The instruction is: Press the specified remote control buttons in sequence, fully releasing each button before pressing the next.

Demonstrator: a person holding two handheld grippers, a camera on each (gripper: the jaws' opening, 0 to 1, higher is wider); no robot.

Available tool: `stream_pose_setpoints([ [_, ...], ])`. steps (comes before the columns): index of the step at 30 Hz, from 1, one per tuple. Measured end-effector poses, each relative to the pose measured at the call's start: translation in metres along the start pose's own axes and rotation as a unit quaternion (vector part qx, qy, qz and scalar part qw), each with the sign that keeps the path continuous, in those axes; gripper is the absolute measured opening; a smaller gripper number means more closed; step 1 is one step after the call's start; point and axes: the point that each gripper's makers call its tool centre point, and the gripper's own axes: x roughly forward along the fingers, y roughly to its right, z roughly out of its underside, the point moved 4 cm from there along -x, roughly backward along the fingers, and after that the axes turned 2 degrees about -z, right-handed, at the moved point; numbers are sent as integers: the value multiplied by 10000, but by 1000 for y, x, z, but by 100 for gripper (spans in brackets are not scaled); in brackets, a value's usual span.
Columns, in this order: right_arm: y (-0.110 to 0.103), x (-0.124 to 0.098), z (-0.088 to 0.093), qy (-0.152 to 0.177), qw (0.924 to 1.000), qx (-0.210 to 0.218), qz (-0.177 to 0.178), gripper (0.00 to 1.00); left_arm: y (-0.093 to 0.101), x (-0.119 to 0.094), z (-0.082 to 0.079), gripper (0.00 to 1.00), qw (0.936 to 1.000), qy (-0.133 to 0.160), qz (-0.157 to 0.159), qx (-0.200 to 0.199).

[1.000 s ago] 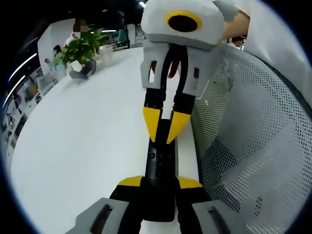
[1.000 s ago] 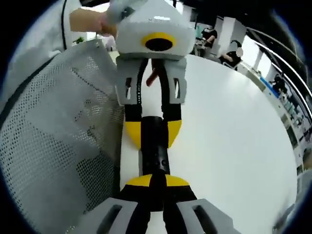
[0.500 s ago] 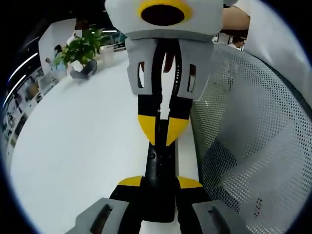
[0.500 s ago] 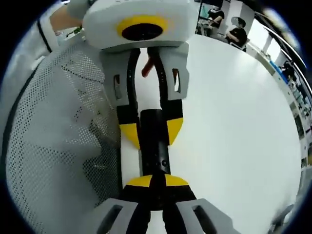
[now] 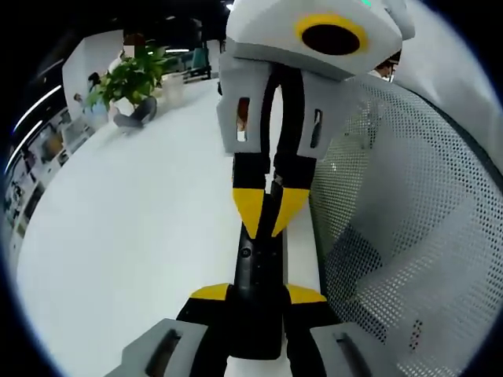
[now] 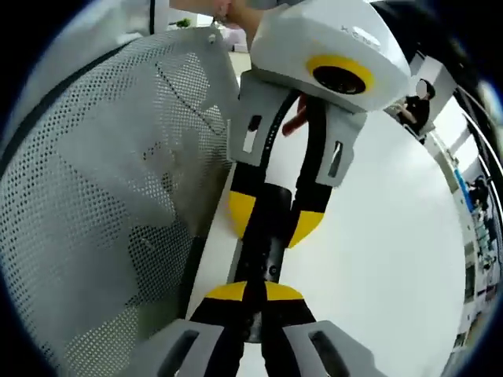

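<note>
Black remote control (image 5: 258, 275) lying on the white table (image 5: 134, 228), clamped at one end by the left gripper (image 5: 258, 294), right gripper (image 6: 247, 292) clenched with tips meeting on its other end, grey mesh chair back (image 5: 401, 220) beside the remote, potted plant (image 5: 130, 78) far beyond the remote

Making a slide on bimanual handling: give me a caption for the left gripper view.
Left tool clamps a black remote over a white table; right tool meets its top.

My left claw (image 5: 256, 294) is hiding the remote (image 5: 257, 271) near end; my right claw (image 5: 269, 216) tips are covering its far end. Button labels are reading too small.
</note>
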Motion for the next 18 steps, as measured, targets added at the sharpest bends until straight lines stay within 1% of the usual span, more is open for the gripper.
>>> stream_pose_setpoints([
  [1,1,0,0,31,9995,312,-52,2,0,0,0,25,10000,7,1,-4],
  [2,4,0,-1,75,9949,1000,-123,2,0,0,0,25,10000,13,0,-4],
  [3,6,0,-1,103,9871,1593,-110,1,0,0,0,25,10000,23,-3,-9],
  [4,8,1,-2,133,9774,2110,-1,0,0,0,0,25,10000,29,-5,-14],
  [6,7,1,-3,5,9858,1675,109,0,0,0,0,25,10000,39,-11,-31],
  [7,5,1,-4,-94,9880,1524,251,0,0,0,0,25,10000,44,-15,-43],
  [8,4,1,-4,-113,9901,1355,361,0,0,0,0,25,10000,48,-19,-49],
  [10,2,1,-4,-65,9925,1113,491,0,0,0,0,25,10000,49,-20,-46],
  [11,1,1,-3,32,9933,1014,561,0,0,0,0,25,10000,56,-19,-44],
  [15,2,0,0,275,9901,1251,569,0,0,0,0,25,10000,50,-24,-56],
  [16,2,0,0,323,9880,1404,562,0,0,0,0,25,10000,50,-25,-57],
  [18,3,-1,0,309,9885,1368,563,0,0,0,0,25,10000,60,-25,-50],
])
